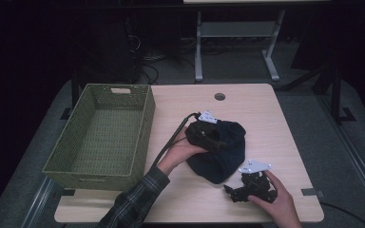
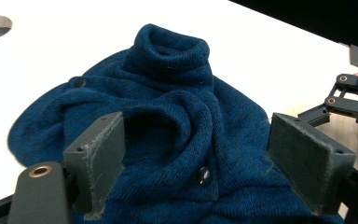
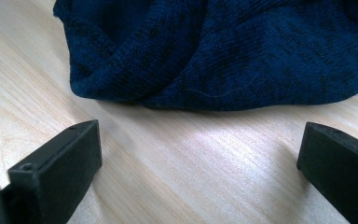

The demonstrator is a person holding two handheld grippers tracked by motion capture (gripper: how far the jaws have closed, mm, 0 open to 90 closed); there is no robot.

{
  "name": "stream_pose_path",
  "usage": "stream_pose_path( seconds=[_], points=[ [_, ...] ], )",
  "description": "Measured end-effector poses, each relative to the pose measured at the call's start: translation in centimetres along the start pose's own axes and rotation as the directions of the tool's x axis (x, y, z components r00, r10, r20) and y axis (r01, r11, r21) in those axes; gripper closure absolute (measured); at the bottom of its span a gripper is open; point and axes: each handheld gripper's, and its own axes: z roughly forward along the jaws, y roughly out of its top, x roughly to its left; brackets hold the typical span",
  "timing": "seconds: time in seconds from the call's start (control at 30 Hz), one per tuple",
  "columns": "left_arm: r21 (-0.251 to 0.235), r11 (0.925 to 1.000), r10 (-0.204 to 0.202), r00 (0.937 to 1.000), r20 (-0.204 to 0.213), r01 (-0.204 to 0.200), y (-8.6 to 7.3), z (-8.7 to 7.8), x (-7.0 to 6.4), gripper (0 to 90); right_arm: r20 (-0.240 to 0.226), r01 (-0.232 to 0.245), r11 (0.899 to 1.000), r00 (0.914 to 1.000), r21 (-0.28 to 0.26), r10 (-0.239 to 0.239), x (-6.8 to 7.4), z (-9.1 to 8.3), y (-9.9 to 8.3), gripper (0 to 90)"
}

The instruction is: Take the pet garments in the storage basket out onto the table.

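The worktop [image 1: 266,123] is a pale wooden surface with a round cable hole [image 1: 219,96] near its far edge. At its left end stands the green woven basket [image 1: 95,164], a deep rectangular container with a handle slot in its far wall; its woven bottom shows bare.

Right of the basket, near the middle of the worktop, lies the dark blue knitted garment [image 1: 221,159], crumpled into a heap. In the left gripper view its rolled collar [image 2: 170,56] stands up at the far side, and a small dark button [image 2: 203,175] sits on a fold near the front.

The left claw [image 1: 214,141] is over the garment's left part in the high view, held by the person's left hand [image 1: 180,152], whose plaid sleeve [image 1: 133,202] comes up from the bottom edge. In its own view the left claw [image 2: 200,158] stands wide open, a bunched fold of the knit between the two pads [image 2: 105,154]; whether the pads press on the cloth cannot be told.

The right claw [image 1: 235,192] sits low at the near right of the worktop, just beside the garment's near edge, gripped by the right hand [image 1: 278,202]. In its own view the right claw [image 3: 196,168] is also spread wide, holding nothing, with bare wood between its jaws and the garment's hem [image 3: 205,100] a little ahead of them.
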Motion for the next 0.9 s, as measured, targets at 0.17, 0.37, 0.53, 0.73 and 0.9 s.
stream_pose_path(
  seconds=[0.17, 0.37, 0.53, 0.73, 0.9],
  points=[
    [-0.015, 0.9998, -0.009, 0.9999, -0.014, 0.009, -0.4, -1.3, -0.1, 19.0, 0.0, 0.0, 1.0, 1.0, 0.001, 0.0, 0.0, 0.0, 0.0, 0.0],
    [-0.018, 0.9998, -0.008, 0.9996, -0.026, 0.008, -0.8, -2.7, -0.2, 19.0, 0.001, 0.002, 1.0, 1.0, 0.0, -0.002, 0.0, 0.0, 0.0, 0.0],
    [-0.023, 0.9997, -0.01, 0.9992, -0.038, 0.01, -1.4, -3.6, -0.4, 19.0, 0.001, 0.002, 1.0, 1.0, 0.001, -0.002, 0.0, 0.0, 0.0, 0.0],
    [-0.024, 0.9997, -0.006, 0.9988, -0.048, 0.005, -2.3, -4.6, -0.9, 19.0, 0.001, 0.004, 1.0, 1.0, 0.0, -0.004, 0.0, 0.0, 0.0, 0.0],
    [-0.032, 0.9994, -0.013, 0.9981, -0.06, 0.011, -3.4, -5.3, -1.6, 19.0, 0.001, 0.004, 1.0, 1.0, 0.0, -0.004, 0.0, 0.0, 0.0, 0.0]
  ],
)
